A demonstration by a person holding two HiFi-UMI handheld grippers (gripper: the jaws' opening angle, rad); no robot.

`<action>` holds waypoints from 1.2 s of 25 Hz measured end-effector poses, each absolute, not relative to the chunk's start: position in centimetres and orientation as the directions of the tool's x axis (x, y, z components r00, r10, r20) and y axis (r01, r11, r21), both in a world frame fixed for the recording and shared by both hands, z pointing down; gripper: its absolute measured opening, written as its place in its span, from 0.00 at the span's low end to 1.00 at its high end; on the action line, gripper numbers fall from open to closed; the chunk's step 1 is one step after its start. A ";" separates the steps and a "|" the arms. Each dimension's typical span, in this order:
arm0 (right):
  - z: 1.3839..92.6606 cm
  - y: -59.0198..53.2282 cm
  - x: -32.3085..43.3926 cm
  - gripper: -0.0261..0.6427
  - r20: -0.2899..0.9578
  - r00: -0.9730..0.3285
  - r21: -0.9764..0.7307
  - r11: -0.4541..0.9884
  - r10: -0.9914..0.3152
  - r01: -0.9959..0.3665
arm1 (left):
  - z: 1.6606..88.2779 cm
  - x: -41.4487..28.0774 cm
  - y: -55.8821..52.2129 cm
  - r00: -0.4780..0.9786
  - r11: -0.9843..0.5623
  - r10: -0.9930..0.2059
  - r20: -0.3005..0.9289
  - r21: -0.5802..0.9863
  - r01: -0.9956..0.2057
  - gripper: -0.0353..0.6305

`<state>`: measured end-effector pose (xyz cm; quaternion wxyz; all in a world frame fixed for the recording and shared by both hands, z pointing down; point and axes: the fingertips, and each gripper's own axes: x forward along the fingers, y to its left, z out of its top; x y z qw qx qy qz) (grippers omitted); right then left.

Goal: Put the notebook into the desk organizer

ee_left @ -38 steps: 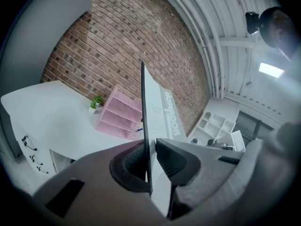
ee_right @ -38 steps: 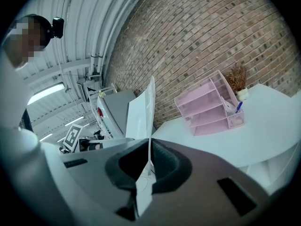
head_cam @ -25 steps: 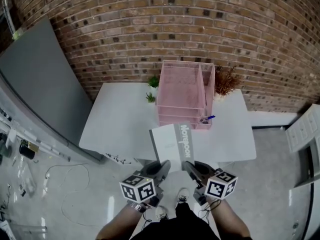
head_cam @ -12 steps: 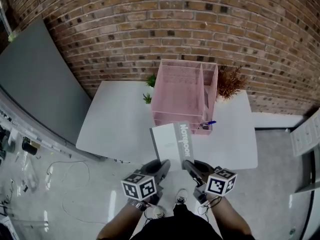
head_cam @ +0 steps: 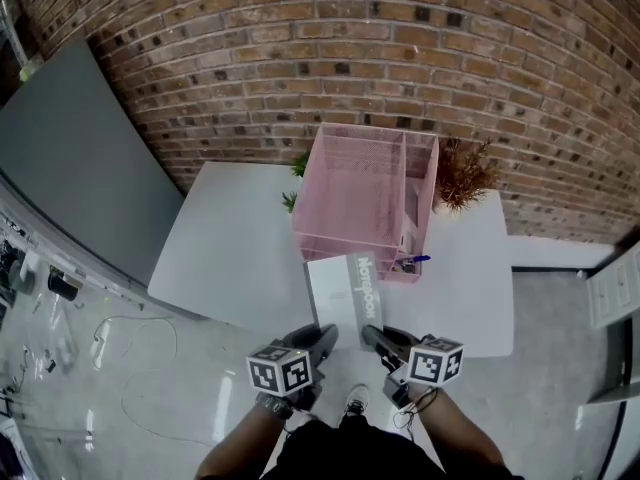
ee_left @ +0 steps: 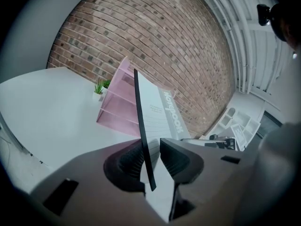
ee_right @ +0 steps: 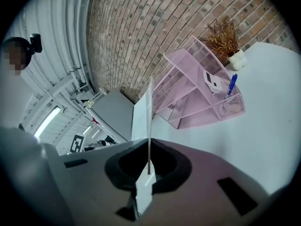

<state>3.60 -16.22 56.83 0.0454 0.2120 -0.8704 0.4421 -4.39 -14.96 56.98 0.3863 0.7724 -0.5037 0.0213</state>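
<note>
A grey-and-white softcover notebook (head_cam: 343, 290), with a darker band bearing the word "Notebook", is held by its near edge above the near side of a white rectangular table (head_cam: 230, 258). Its far end is seen just in front of a pink wire-mesh desk organizer (head_cam: 362, 193); whether the two touch cannot be told.

The near edge is gripped by the right gripper (head_cam: 372, 335), whose jaws are closed together on the thin cover, as is shown in the right gripper view. The same edge also stands between the jaws of the left gripper (head_cam: 326, 335). These jaws have just been opening and are now set apart. In the left gripper view a gap is seen between the notebook and the pad on its printed side.

The desk organizer is placed at the far side of the table against a red brick wall (head_cam: 300, 48). A blue pen (head_cam: 415, 261) is kept in its small front compartment. A dried brown plant (head_cam: 462, 173) in a white pot is set just beside the organizer's right, and a small green plant (head_cam: 292, 201) at its left.
</note>
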 end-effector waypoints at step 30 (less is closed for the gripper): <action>59.4 -24.0 0.6 0.06 0.273 -0.873 -0.876 0.270 -0.404 -0.399 | 59.0 -8.0 -23.6 0.573 -0.232 -0.668 0.475 0.599 -0.767 0.19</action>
